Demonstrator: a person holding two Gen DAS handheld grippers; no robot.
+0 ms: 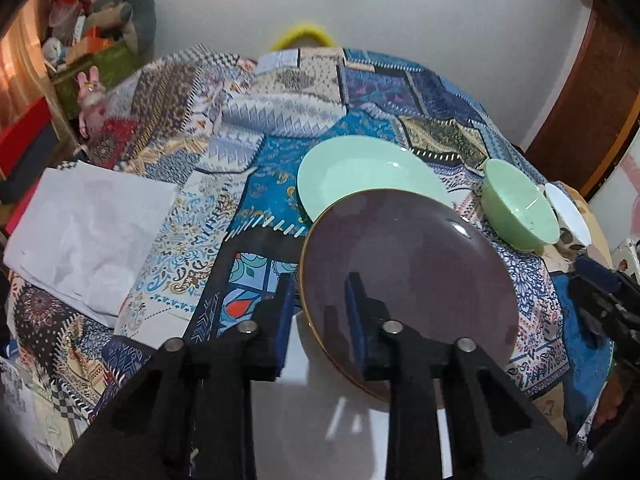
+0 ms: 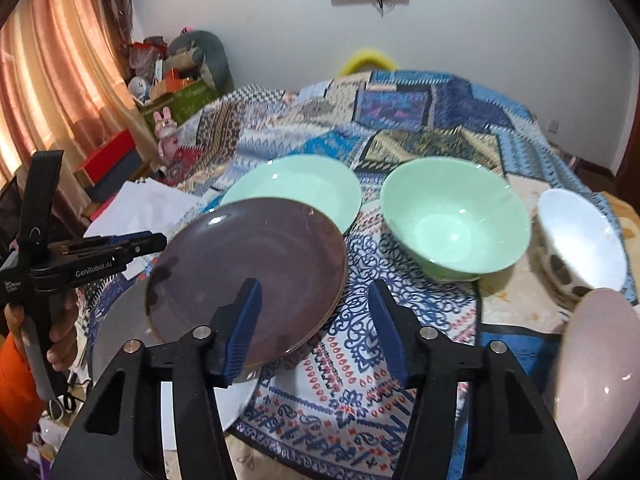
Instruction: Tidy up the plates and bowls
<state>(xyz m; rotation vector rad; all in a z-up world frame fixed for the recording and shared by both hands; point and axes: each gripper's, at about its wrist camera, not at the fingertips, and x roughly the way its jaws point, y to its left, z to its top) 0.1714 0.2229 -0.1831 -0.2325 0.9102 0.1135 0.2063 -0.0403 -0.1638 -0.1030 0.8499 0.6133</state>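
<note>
a: where's your left hand-held gripper (image 1: 320, 286)?

b: at the near edge of the bed (image 1: 280, 128), on the brown plate (image 1: 408, 272). you've got the plate's left rim between the pads, one finger under, one over. jaws narrow, clamped on that rim.

a: plate flat?

b: no. tilted, left side up. it sits over a white plate (image 1: 316, 408) that lies flat on the quilt by the near edge; whether the two touch, can't tell. in the right wrist view your hand (image 2: 60, 336) is wrapped round the left gripper's handle.

a: right hand-held gripper (image 2: 316, 328)?

b: jaws apart, middling width, nothing in them. only quilt shows between the pads. its left finger (image 2: 244, 320) stands in front of the brown plate's right rim; contact, can't tell.

a: rest of the crockery?

b: green plate (image 1: 360, 172) just behind the brown one, toward the middle of the bed, partly hidden by it. green bowl (image 1: 520, 208) to its right, upright. white bowl (image 1: 568, 208) further right, near the bed's right edge, with dark patches on its outside. a pale pink dish (image 2: 596, 360) at the near right corner, seen only in the right wrist view, blurred. white paper (image 1: 88, 232) lies by the bed's left edge.
</note>
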